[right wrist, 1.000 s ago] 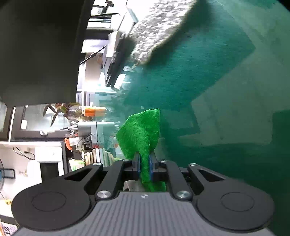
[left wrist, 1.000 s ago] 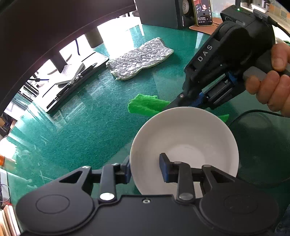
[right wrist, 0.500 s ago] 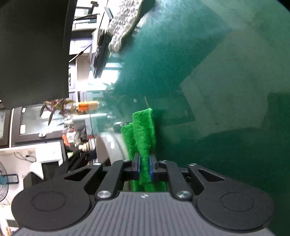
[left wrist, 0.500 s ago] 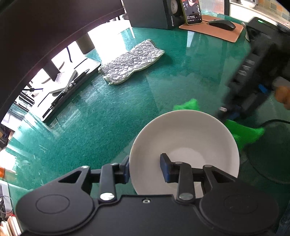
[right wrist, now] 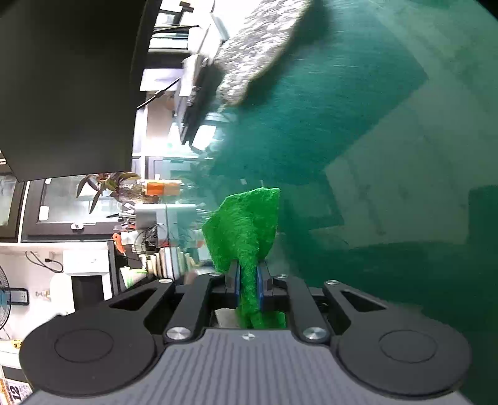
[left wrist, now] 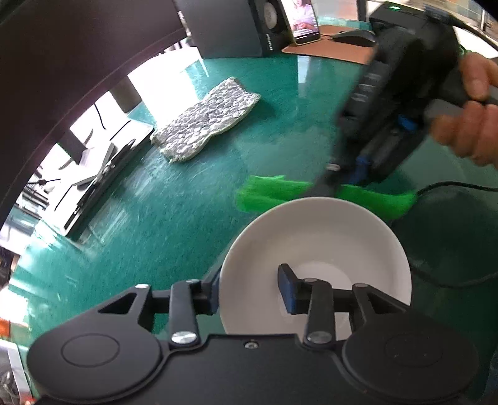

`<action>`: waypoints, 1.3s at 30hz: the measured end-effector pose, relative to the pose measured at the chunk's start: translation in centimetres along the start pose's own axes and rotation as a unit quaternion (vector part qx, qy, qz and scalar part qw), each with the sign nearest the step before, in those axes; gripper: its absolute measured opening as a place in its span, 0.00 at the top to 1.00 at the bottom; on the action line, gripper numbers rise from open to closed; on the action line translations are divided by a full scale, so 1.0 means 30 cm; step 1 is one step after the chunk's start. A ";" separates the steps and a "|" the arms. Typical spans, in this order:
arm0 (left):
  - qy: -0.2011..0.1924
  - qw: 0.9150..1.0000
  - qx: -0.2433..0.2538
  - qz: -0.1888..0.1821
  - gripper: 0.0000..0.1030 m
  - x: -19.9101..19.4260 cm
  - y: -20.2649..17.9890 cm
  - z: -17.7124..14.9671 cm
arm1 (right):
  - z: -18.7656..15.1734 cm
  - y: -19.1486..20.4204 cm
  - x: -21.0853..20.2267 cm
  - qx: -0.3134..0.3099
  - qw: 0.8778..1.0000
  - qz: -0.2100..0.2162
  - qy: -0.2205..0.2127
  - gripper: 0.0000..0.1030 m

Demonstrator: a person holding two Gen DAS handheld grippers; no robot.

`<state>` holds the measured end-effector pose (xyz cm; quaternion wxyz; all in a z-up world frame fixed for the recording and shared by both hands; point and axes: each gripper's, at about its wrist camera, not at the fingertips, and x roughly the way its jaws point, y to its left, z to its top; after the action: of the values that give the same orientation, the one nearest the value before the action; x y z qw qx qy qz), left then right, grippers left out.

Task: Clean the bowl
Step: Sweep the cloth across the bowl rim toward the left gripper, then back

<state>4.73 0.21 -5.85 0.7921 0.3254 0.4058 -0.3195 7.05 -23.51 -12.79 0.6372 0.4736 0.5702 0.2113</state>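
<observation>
The white bowl sits low and central in the left wrist view, tilted toward the camera above the green desk. The left tongs pinch its near rim, one finger outside the wall and one inside. It looks like glazed ceramic: stiff, smooth, probably slippery where wet and liable to chip if dropped, so the rim hold seems the sensible one, with the wall clamped firmly while the inside is wiped.

Just beyond the far rim, the right tongs are pressed together on a green scouring cloth; in the left view the cloth spreads to both sides of those tongs, blurred. It is soft and floppy and should fold to the curve of the bowl. Whether it touches the rim I cannot tell.

Farther off on the desk lies a grey pebbled mat, and well behind it a phone and a mouse.
</observation>
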 end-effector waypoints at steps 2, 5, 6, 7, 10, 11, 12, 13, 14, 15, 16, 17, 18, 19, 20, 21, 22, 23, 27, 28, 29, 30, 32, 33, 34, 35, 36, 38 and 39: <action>0.000 1.000 -0.006 0.000 0.63 0.010 0.013 0.010 | -0.033 -0.024 -0.017 0.008 1.000 -0.006 0.004 0.89; 0.011 0.997 -0.082 -0.004 0.65 0.007 0.051 0.009 | -0.052 -0.048 -0.028 0.026 1.000 0.004 -0.006 0.88; 0.013 0.990 -0.137 -0.007 0.64 -0.002 0.076 -0.002 | -0.052 -0.048 -0.031 0.028 1.000 0.006 -0.010 0.88; 0.015 0.981 -0.193 -0.010 0.61 -0.011 0.100 -0.013 | -0.051 -0.045 -0.032 0.029 0.999 0.010 -0.015 0.88; 0.023 0.960 -0.280 -0.014 0.58 -0.042 0.116 -0.061 | -0.048 -0.038 -0.033 0.024 0.999 0.013 -0.020 0.88; 0.026 0.956 -0.293 -0.014 0.56 -0.049 0.111 -0.073 | -0.048 -0.038 -0.033 0.023 0.999 0.013 -0.019 0.88; 0.029 0.953 -0.300 -0.016 0.55 -0.054 0.097 -0.081 | -0.047 -0.038 -0.032 0.023 0.999 0.014 -0.018 0.88; 0.032 0.952 -0.305 -0.018 0.51 -0.059 0.080 -0.088 | -0.047 -0.039 -0.032 0.023 1.000 0.013 -0.017 0.88; 0.033 0.952 -0.305 -0.017 0.48 -0.060 0.068 -0.088 | -0.046 -0.039 -0.032 0.022 1.000 0.013 -0.016 0.88; 0.034 0.952 -0.303 -0.015 0.47 -0.060 0.057 -0.085 | -0.046 -0.040 -0.032 0.022 1.000 0.013 -0.015 0.88; 0.035 0.953 -0.301 -0.013 0.48 -0.060 0.046 -0.083 | -0.045 -0.041 -0.032 0.022 1.000 0.013 -0.014 0.88; 0.041 0.958 -0.284 -0.001 0.56 -0.053 0.032 -0.078 | -0.045 -0.038 -0.032 0.020 1.000 0.011 -0.013 0.88; 0.048 0.963 -0.263 0.014 0.58 -0.044 0.016 -0.073 | -0.045 -0.036 -0.034 0.019 1.000 0.010 -0.013 0.88; 0.049 0.966 -0.254 0.016 0.66 -0.040 0.017 -0.071 | -0.045 -0.035 -0.036 0.017 1.000 0.008 -0.013 0.88; 0.049 0.969 -0.241 0.020 0.77 -0.040 0.028 -0.071 | -0.044 -0.039 -0.040 0.018 1.000 0.009 -0.013 0.88; 0.049 0.972 -0.228 0.014 0.77 -0.038 0.040 -0.068 | -0.043 -0.042 -0.044 0.020 1.000 0.009 -0.013 0.88; 0.049 0.976 -0.210 0.005 0.77 -0.032 0.051 -0.064 | -0.042 -0.045 -0.047 0.021 1.000 0.010 -0.012 0.88; 0.049 0.978 -0.204 0.003 0.76 -0.032 0.051 -0.062 | -0.044 -0.047 -0.049 0.022 1.000 0.014 -0.011 0.88; 0.043 0.991 -0.125 -0.011 0.74 -0.010 0.066 -0.036 | -0.056 -0.039 -0.047 0.022 1.000 0.014 -0.011 0.88; 0.044 0.992 -0.115 -0.011 0.74 -0.006 0.066 -0.031 | -0.056 -0.039 -0.046 0.025 1.000 0.015 -0.012 0.88; 0.044 0.993 -0.106 -0.009 0.73 -0.003 0.061 -0.026 | -0.052 -0.042 -0.042 0.031 0.999 0.015 -0.015 0.88; 0.043 0.994 -0.096 -0.007 0.73 -0.001 0.056 -0.021 | -0.045 -0.037 -0.036 0.030 0.999 0.011 -0.018 0.88; 0.040 0.995 -0.089 -0.005 0.73 0.003 0.052 -0.020 | -0.022 -0.026 -0.020 0.028 0.999 0.005 -0.026 0.88; 0.039 0.995 -0.090 -0.004 0.73 0.003 0.051 -0.022 | -0.003 -0.019 -0.007 0.029 0.999 0.007 -0.030 0.88; 0.038 0.995 -0.092 -0.003 0.73 0.004 0.050 -0.022 | 0.017 -0.012 0.007 0.030 0.999 0.010 -0.034 0.88; 0.038 0.995 -0.093 -0.002 0.73 0.003 0.049 -0.021 | 0.036 -0.001 0.025 0.029 0.999 0.016 -0.034 0.88; 0.038 0.995 -0.093 -0.001 0.73 0.002 0.047 -0.021 | 0.055 0.010 0.043 0.028 0.999 0.021 -0.035 0.88; 0.038 0.995 -0.093 0.003 0.72 0.000 0.043 -0.020 | 0.075 0.035 0.071 0.016 0.999 0.022 -0.032 0.88; 0.039 0.995 -0.093 0.005 0.72 0.000 0.042 -0.019 | 0.081 0.048 0.082 0.007 0.999 0.020 -0.031 0.88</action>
<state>5.45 1.39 -5.78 0.8041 0.2644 0.4625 -0.2639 10.34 -21.73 -13.11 0.6470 0.4952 0.5422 0.2055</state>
